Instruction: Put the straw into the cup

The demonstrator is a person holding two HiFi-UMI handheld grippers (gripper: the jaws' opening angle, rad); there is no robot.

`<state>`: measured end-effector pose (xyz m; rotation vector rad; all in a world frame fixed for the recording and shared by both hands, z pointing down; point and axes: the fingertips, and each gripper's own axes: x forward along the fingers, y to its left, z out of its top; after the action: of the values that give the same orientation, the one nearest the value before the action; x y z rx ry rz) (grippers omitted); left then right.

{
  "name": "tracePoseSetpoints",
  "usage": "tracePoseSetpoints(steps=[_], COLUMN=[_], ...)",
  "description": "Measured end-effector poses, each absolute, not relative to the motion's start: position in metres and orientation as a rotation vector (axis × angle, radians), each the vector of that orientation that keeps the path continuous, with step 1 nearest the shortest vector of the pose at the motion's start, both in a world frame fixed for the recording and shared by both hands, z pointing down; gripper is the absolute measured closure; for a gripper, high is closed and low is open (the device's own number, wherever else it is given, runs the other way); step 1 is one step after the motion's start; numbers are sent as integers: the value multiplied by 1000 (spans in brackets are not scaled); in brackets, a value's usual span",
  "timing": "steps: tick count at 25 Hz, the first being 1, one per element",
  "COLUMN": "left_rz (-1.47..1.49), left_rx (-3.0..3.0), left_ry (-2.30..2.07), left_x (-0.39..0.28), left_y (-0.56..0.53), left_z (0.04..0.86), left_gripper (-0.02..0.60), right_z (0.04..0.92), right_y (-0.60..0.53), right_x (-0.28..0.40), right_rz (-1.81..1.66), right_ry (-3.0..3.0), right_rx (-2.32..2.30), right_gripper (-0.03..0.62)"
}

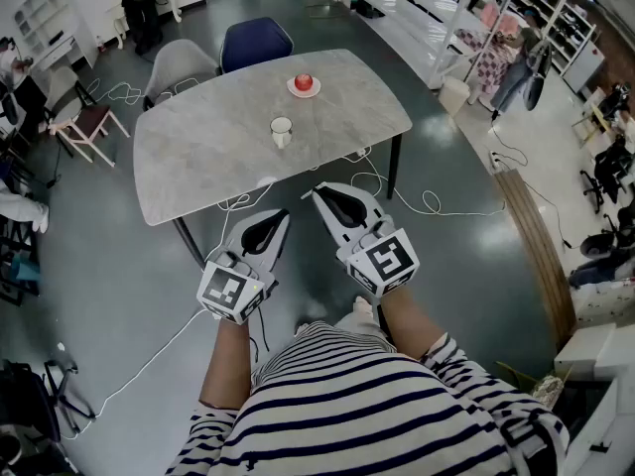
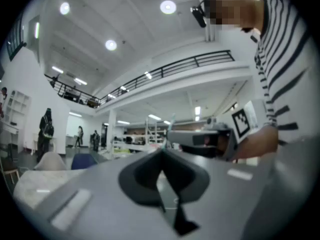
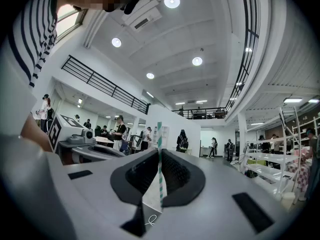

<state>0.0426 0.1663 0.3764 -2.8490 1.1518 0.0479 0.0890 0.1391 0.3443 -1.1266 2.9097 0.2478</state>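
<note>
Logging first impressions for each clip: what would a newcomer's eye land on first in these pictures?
The green-and-white striped straw pinched in the right gripper stands out at once. In the head view both grippers hang short of the grey table, the left gripper shut on nothing. The white cup stands mid-table, with a red object on a plate farther back.
</note>
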Motion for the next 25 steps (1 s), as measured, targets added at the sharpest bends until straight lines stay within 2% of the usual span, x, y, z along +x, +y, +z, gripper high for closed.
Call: tracePoseSetpoints(steps=[25], left_rz=[70], left_rx=[-2865], left_ry=[1139], left_x=[22], left_y=[154], left_z=[377], left_gripper=[575], right_z=[341], right_y=[129], right_x=[71], right_rz=[229], right_ry=[2887], right_rx=[-1158], right_gripper=[571])
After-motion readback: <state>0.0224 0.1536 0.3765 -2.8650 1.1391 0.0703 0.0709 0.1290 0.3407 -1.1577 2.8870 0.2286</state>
